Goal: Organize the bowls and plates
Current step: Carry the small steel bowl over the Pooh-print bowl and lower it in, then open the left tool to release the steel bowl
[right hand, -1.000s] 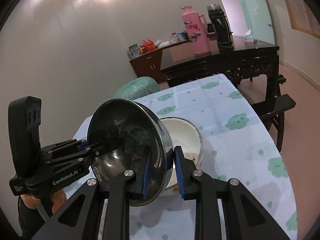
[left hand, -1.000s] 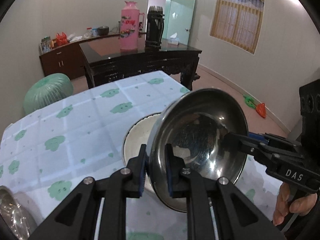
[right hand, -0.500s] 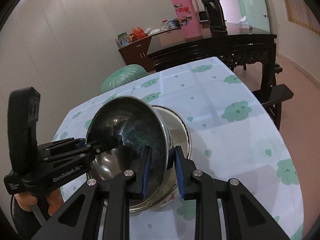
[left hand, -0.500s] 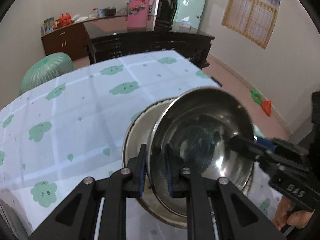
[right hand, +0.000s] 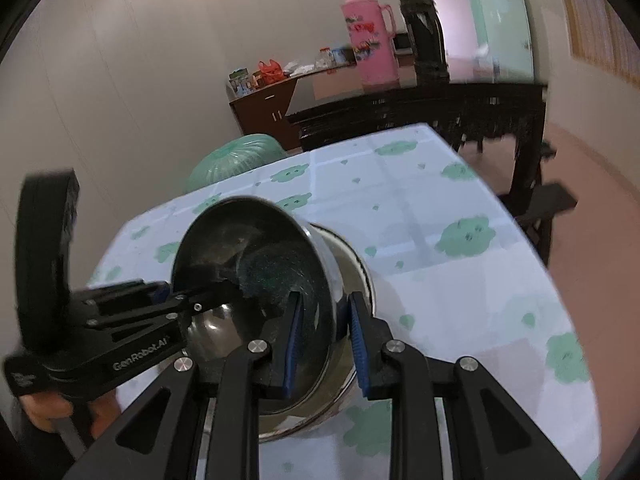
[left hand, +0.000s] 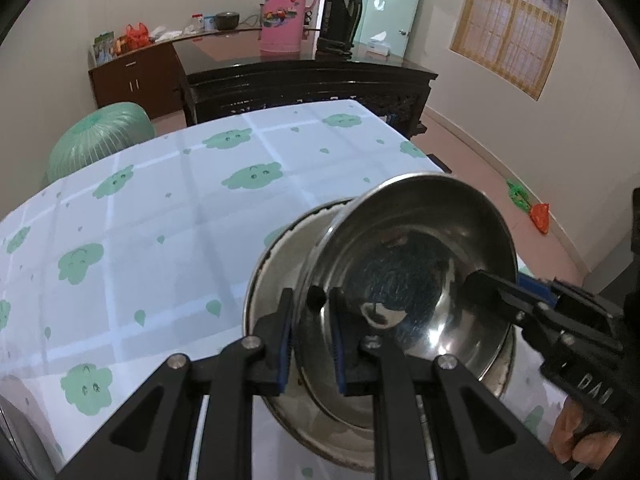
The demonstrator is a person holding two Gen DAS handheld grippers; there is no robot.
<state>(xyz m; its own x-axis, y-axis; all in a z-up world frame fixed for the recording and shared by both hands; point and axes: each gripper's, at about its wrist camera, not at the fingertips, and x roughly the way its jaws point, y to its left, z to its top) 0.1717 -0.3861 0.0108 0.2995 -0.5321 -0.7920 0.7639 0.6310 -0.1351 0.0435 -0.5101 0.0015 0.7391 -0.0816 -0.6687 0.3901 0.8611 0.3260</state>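
Cream-walled room with a pinkish floor; foreground table under a pale blue tablecloth [left hand: 168,216] printed with green cloud faces.

Item 1: steel bowl [left hand: 416,280], polished, tilted on edge, its lower part sitting inside item 2. Gripped on two sides of its rim.

Item 2: larger enamel bowl [left hand: 276,264], whitish with a dark chipped rim, resting on the tablecloth near the table's right edge. It partly surrounds the steel bowl from below and behind.

Item 3: left gripper [left hand: 310,340], black with blue pads, fingers closed over the near rim of the steel bowl, one finger inside and one outside the wall. In the right wrist view it enters from the left [right hand: 224,294], marked "GenRobot.AI", with a hand below it.

Item 4: right gripper [right hand: 324,340], same build, clamped on the steel bowl's rim, one pad inside and one between the two bowls. In the left wrist view it reaches in from the right [left hand: 480,284], tip inside the bowl.

Item 5: second metal dish [left hand: 16,424], only an edge visible at the lower left corner of the left wrist view.

Background: dark carved wooden table [left hand: 304,80] carrying a pink thermos [left hand: 282,8] and a black flask [left hand: 340,12]; brown cabinet [left hand: 132,76] with small clutter on top; green round cushion [left hand: 100,140] beyond the far table edge; curtained window [left hand: 508,24] at right.
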